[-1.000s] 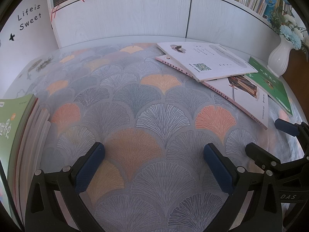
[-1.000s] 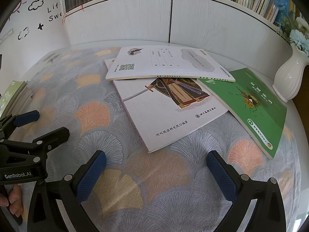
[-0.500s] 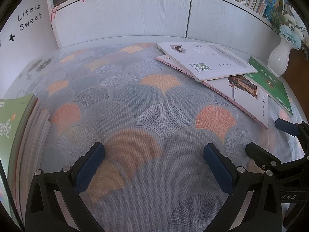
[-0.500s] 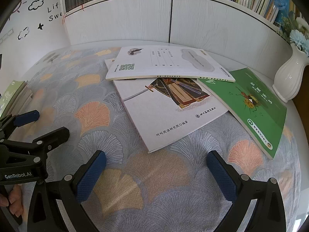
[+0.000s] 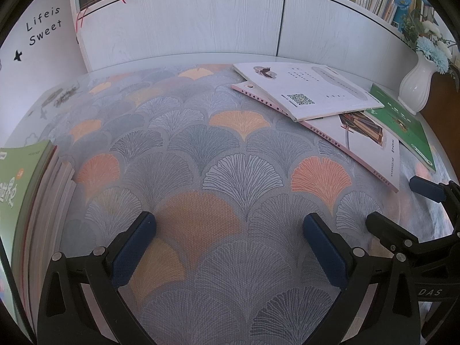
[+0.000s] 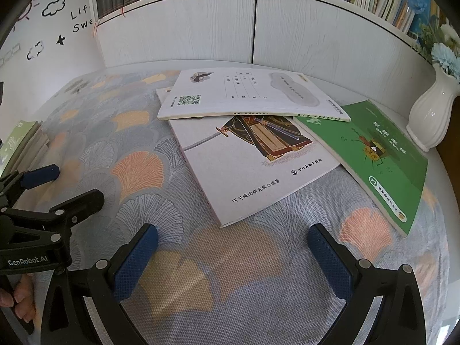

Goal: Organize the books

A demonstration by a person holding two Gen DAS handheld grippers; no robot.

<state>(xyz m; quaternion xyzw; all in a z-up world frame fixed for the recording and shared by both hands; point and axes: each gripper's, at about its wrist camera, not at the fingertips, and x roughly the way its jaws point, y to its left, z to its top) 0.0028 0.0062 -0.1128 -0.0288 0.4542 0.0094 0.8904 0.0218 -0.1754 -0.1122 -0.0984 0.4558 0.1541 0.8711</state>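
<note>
white vase (image 6: pixel 429 115) with blue flowers (image 6: pixel 445 57) at 2 o'clock | fan-patterned cloth (image 5: pixel 230 178) covers worktop | wall lettering (image 5: pixel 43 30) at 10 o'clock

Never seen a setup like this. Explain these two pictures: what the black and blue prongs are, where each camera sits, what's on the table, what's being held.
No robot here: a person carries two clamp tools. Each picture comes from a camera on one tool, looking along its blue-padded fingers. One view shows the left hand-held gripper, the other the right hand-held gripper; both are open and empty. On the patterned tablecloth three books overlap: a white book on top, a book with a robed figure beneath, and a green book beside a white vase. A stack of books sits at the left.
</note>
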